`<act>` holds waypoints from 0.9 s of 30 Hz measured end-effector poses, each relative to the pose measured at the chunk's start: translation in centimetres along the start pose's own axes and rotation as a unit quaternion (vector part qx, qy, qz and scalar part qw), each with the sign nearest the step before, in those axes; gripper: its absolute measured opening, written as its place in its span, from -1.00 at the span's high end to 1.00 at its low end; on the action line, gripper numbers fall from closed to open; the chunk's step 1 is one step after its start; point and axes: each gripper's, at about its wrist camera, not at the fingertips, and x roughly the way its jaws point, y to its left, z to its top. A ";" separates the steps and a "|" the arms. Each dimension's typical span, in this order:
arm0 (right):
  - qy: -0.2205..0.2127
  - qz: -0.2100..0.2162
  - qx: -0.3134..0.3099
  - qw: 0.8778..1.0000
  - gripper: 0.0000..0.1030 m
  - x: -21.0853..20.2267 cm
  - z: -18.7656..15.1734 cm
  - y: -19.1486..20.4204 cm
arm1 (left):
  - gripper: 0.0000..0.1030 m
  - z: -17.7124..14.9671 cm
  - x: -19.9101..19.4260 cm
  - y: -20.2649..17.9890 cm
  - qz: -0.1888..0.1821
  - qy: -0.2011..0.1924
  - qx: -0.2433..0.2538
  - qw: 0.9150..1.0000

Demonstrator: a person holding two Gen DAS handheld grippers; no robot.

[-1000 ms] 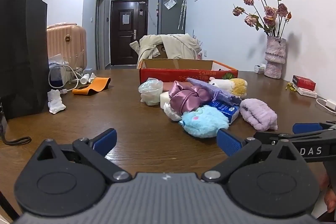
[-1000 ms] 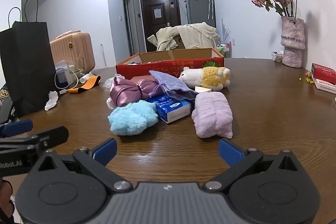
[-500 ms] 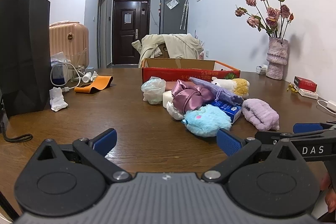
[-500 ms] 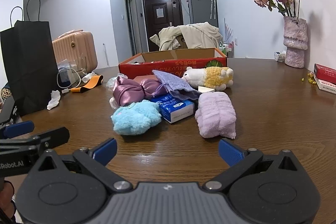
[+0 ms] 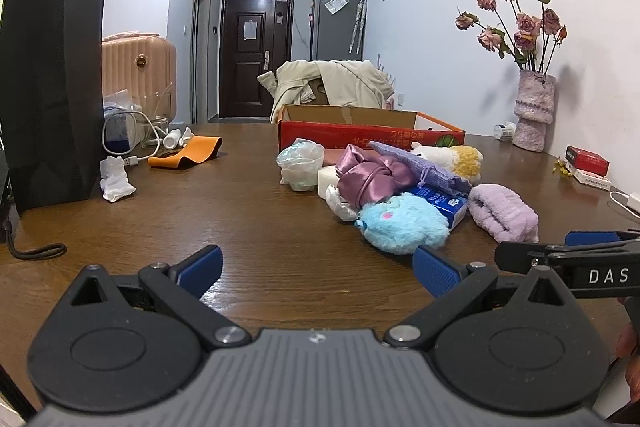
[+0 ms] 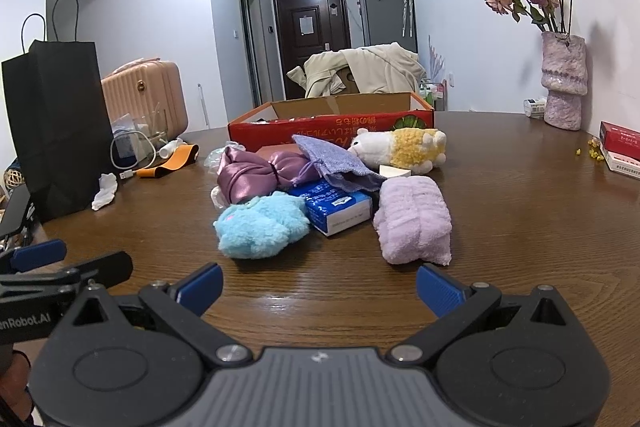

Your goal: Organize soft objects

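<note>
1. The left gripper (image 5: 316, 269) hangs low over the wooden table (image 5: 248, 227), its blue-tipped fingers spread wide with nothing between them.
2. The right gripper (image 6: 318, 287) is likewise spread wide and holds nothing; it sits just short of the pile, above bare wood.
3. The soft things lie heaped mid-table, in front of a red cardboard box (image 6: 332, 123) with its top open.
4. Nearest the grippers is a fluffy blue toy (image 6: 262, 227), touching a blue tissue pack (image 6: 338, 209) on its right.
5. A folded lilac towel (image 6: 414, 219) lies just beside the pack, on the right side of the heap.
6. Behind the blue toy sits a shiny purple satin bundle (image 6: 254, 173), and a violet drawstring pouch (image 6: 332, 161) leans over the tissue pack.
7. A white and yellow plush animal (image 6: 404, 149) lies on its side close to the box.
8. On the left of the heap, seen from the left camera, is a crumpled clear plastic bag (image 5: 300, 165).
9. A tall black paper bag (image 5: 52, 87) stands upright at the table's left side, with an orange strap (image 5: 186, 157) and a white cable (image 5: 136, 135) nearby.
10. A vase of dried roses (image 6: 564, 79) stands at the far right by the wall.
</note>
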 end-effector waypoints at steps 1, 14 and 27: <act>0.000 0.000 0.000 1.000 -1.00 0.0 0.0 0.0 | -1.00 -0.1 0.0 0.1 0.000 0.000 -0.001 1.000; -0.004 0.007 0.005 1.000 -1.00 -0.1 0.0 -0.2 | -1.00 -0.7 -0.3 0.5 0.010 -0.004 -0.012 1.000; 0.001 0.011 0.006 1.000 -1.00 0.0 -0.3 -0.1 | -1.00 -0.8 0.0 0.0 -0.006 0.001 -0.001 1.000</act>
